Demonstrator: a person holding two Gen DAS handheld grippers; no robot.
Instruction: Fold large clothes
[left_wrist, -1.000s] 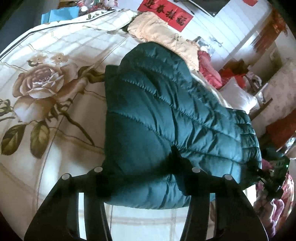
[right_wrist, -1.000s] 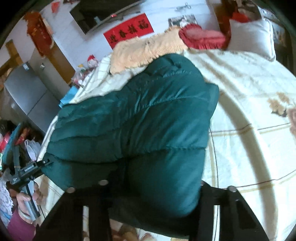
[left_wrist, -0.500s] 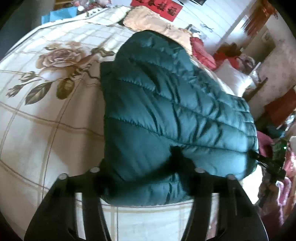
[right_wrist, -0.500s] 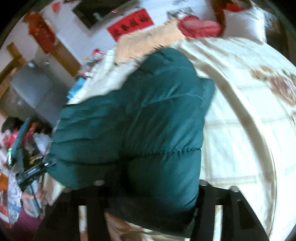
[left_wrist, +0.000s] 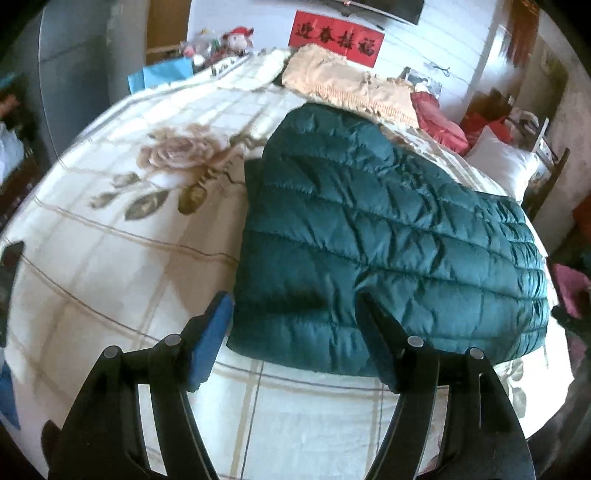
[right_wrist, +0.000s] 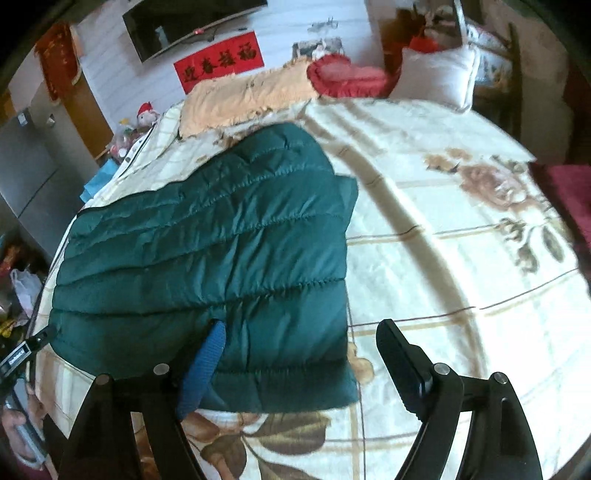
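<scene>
Jacket (left_wrist: 388, 236) flat on bed (left_wrist: 110, 258), between open left gripper (left_wrist: 295, 306) fingers

dark teal quilted jacket (left_wrist: 388, 236), cream checked bedspread (left_wrist: 110, 258) with brown roses, red banner (left_wrist: 334, 38)

Both grippers let go: left gripper (left_wrist: 295, 314) and right gripper (right_wrist: 301, 341) jaws now spread; jacket (left_wrist: 369, 236) lies flat on bed (left_wrist: 110, 240).

A bed (right_wrist: 443, 258) with a cream checked cover printed with roses fills the room; at its far end lie an orange fringed blanket (right_wrist: 243, 96), a red cushion (right_wrist: 343, 75) and 1 white pillow (right_wrist: 436, 75); behind is a white panelled wall (left_wrist: 436, 48) with a red banner (left_wrist: 334, 38) and a dark screen (right_wrist: 177, 27); a grey cabinet (right_wrist: 29, 177) stands aside; daylight is bright.
</scene>
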